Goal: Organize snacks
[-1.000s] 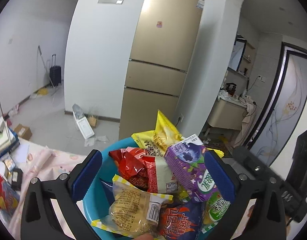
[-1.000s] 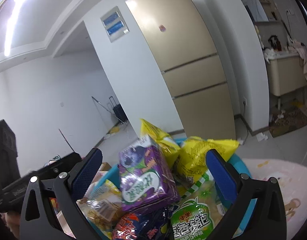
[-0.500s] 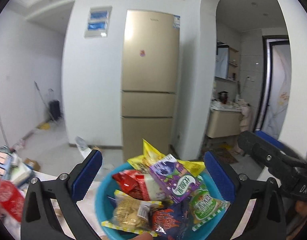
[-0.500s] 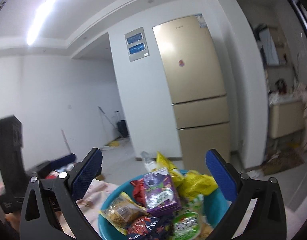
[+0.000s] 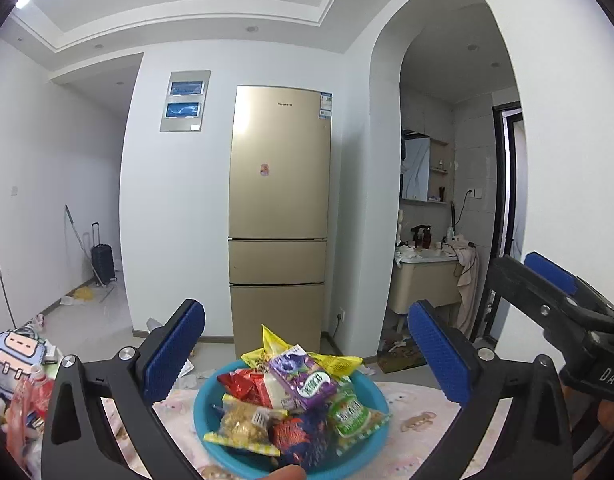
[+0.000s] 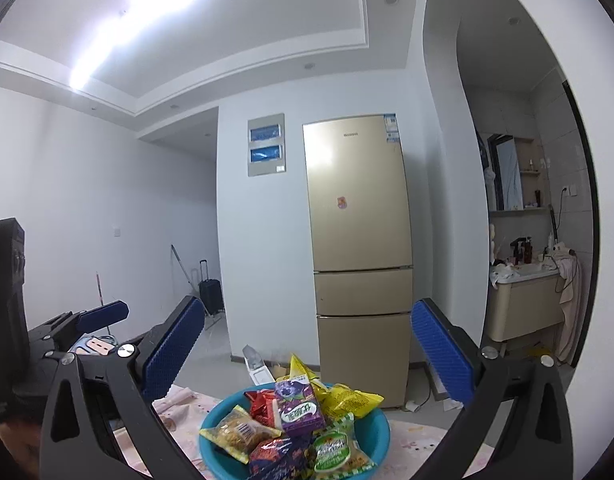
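Observation:
A blue bowl point(image 5: 205, 408) piled with snack packets sits on a pink patterned tablecloth point(image 5: 419, 404); it also shows in the right wrist view point(image 6: 381, 428). A purple packet point(image 5: 303, 378) lies on top, with yellow point(image 5: 337, 362), red point(image 5: 243, 386), green point(image 5: 349, 414) and clear-wrapped point(image 5: 239, 428) packets around it. My left gripper point(image 5: 305, 352) is open and empty, raised above the bowl. My right gripper point(image 6: 307, 352) is open and empty too, held level beside it; it shows at the right of the left wrist view point(image 5: 547, 280).
A gold fridge point(image 5: 279, 216) stands against the far wall. More packets and a blue pouch point(image 5: 15, 356) lie at the table's left end. A washbasin cabinet point(image 5: 423, 284) is in the alcove at right. A suitcase point(image 5: 103, 264) stands far left.
Both grippers have pulled up and back from the bowl; it now looks smaller and lower in both views. Both stay open.

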